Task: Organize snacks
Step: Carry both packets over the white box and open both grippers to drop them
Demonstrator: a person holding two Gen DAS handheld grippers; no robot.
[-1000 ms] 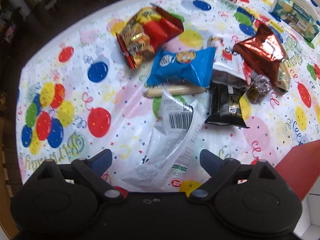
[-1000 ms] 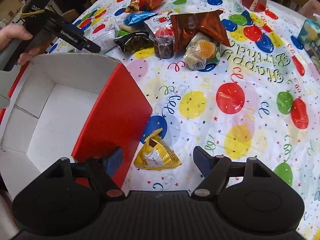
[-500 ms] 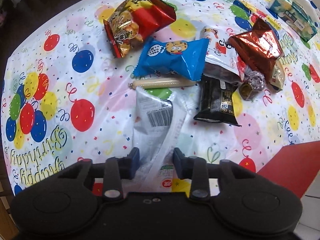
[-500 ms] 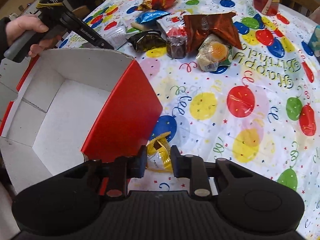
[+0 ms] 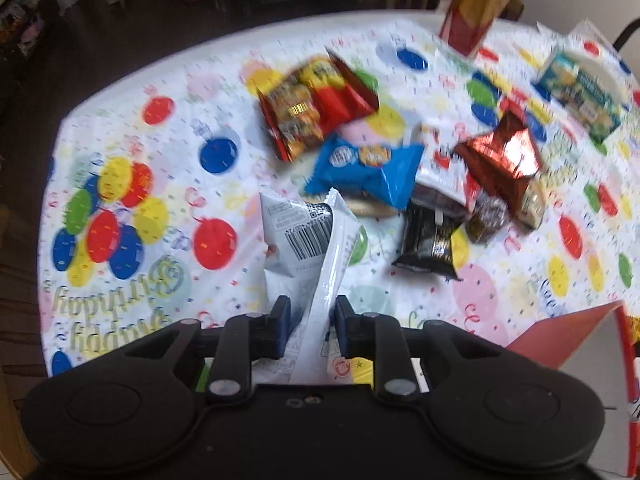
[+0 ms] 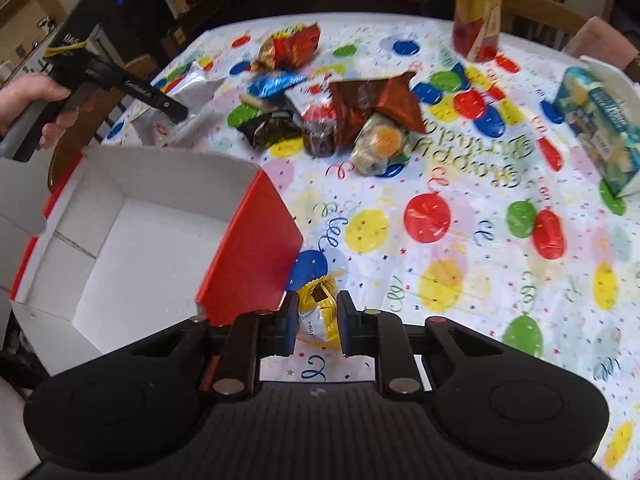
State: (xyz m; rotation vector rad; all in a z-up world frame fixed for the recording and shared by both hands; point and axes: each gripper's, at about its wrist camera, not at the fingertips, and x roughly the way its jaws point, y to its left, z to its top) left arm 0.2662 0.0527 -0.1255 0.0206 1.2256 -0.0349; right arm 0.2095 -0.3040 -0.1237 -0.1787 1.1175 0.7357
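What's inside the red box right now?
Nothing visible: the red box shows only bare white floor and walls in the right wrist view. Its nearest corner is hidden behind the right gripper, which is shut on the yellow packet, outside the box.

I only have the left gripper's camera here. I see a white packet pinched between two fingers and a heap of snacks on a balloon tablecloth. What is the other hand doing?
Observer: The right gripper is shut on a small yellow packet, close beside the red box.
Operator: I only catch a red corner of that box. Anything in it?
Observer: Nothing shows inside; its white interior is bare and its top is open.
Operator: Is my white packet off the table?
Observer: From the right camera the white packet hangs from the left gripper, raised above the tablecloth just beyond the box's far wall.
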